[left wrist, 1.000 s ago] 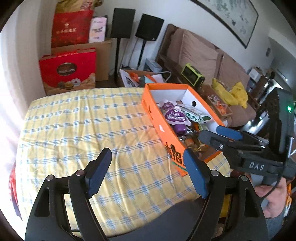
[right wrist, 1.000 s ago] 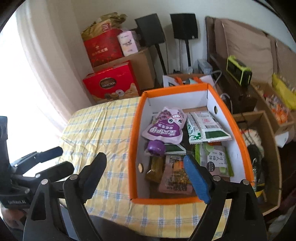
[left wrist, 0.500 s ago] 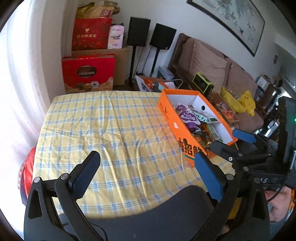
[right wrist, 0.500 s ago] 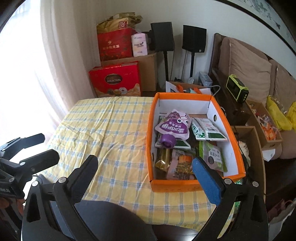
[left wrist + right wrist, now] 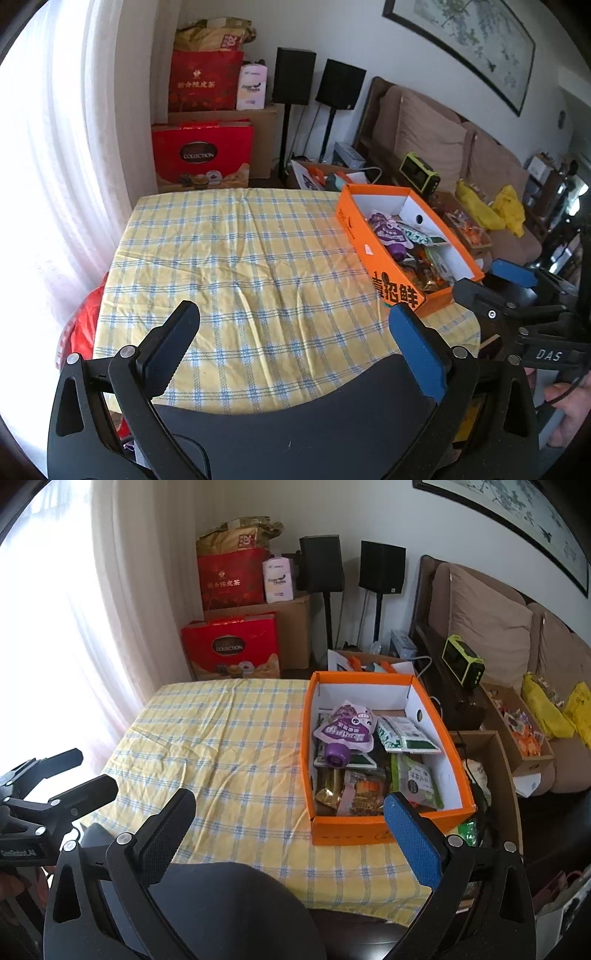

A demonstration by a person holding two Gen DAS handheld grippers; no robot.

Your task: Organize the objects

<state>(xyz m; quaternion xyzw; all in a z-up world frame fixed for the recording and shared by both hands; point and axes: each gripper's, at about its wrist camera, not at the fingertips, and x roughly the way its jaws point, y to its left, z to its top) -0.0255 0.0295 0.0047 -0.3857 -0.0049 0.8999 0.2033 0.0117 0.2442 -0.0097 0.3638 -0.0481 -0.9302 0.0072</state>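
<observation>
An orange box (image 5: 316, 834) with white inner walls stands on the right side of a table under a yellow checked cloth (image 5: 229, 738). It holds several snack packets, among them a purple spouted pouch (image 5: 345, 731) and green packets (image 5: 404, 734). The box also shows in the left wrist view (image 5: 373, 258). My left gripper (image 5: 291, 328) is open and empty above the table's near edge. My right gripper (image 5: 288, 814) is open and empty, near the box's front left corner. Each gripper shows in the other's view.
A dark chair back (image 5: 295, 417) sits below both grippers at the table's near edge. Red gift boxes (image 5: 231, 648), cardboard boxes and two black speakers (image 5: 321, 563) stand behind the table. A brown sofa (image 5: 487, 627) and an open carton (image 5: 491, 753) lie to the right.
Both grippers have drawn back and up from the table, so the whole cloth and box show. Both stay open and empty.
</observation>
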